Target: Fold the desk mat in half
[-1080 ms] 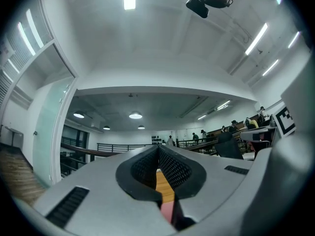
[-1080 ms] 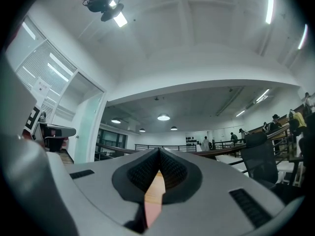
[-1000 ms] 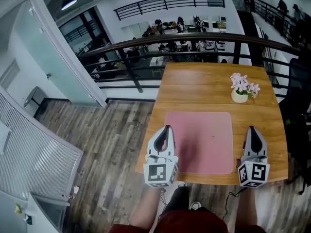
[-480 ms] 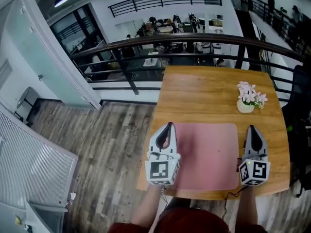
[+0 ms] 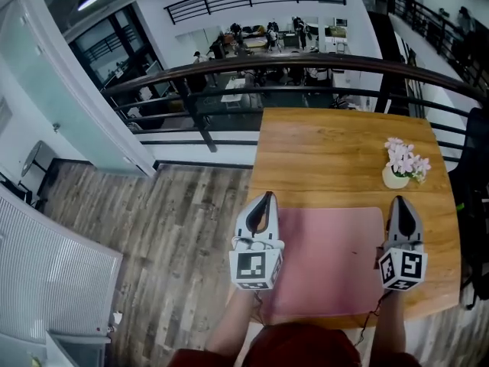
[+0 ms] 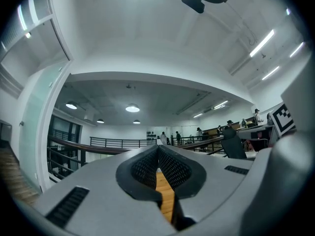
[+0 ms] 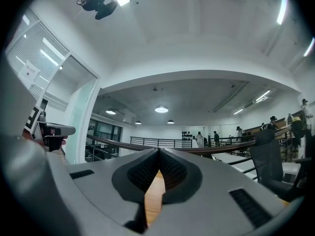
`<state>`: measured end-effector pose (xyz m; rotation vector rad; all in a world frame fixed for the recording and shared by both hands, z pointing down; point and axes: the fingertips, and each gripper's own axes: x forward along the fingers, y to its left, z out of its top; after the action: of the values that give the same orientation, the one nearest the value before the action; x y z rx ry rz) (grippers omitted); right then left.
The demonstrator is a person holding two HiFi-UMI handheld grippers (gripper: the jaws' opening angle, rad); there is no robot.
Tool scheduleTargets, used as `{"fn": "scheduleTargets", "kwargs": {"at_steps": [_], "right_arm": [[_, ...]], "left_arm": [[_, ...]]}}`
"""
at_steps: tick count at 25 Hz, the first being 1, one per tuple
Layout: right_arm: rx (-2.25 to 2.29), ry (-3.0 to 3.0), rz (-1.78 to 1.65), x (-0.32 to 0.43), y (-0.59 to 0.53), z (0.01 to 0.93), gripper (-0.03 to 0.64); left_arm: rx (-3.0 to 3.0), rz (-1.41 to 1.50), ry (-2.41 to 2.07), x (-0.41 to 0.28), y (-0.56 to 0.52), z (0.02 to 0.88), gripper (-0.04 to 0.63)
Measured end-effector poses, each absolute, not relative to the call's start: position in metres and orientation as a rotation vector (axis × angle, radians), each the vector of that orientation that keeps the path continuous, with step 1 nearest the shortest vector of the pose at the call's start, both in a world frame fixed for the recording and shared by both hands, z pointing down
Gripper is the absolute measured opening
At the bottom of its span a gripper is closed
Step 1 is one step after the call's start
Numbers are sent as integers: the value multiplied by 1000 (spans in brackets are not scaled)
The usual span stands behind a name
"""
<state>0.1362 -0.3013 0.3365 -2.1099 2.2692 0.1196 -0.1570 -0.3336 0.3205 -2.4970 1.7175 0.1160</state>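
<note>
A pink desk mat lies flat on the near half of the wooden table in the head view. My left gripper hangs over the mat's left edge, jaws shut and empty. My right gripper hangs over the mat's right edge, likewise shut on nothing. Both point away from me, toward the railing. In the left gripper view the left gripper has its tips together, with a strip of table wood below them. The right gripper view shows the right gripper the same way.
A small white pot of pink flowers stands on the table at the right, just beyond the mat. A black railing runs behind the table's far edge. Wood-plank floor lies to the left. A dark chair sits at the right.
The view has shifted: table, mat and flower pot sit lower and further right in the head view. Both grippers keep their places over the mat's side edges, still shut.
</note>
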Motion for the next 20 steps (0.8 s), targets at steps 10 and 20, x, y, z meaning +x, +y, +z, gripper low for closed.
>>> {"fn": "scheduleTargets", "kwargs": {"at_steps": [10,20], "right_arm": [[-2103,2287,75,150,-333,351,8],[-2069,2341,-6,182,-358,382,8]], "left_arm": [[-2549,96,1701,-134,-373,333,18],[-2560,3,1732,-103,-388,363,18]]}}
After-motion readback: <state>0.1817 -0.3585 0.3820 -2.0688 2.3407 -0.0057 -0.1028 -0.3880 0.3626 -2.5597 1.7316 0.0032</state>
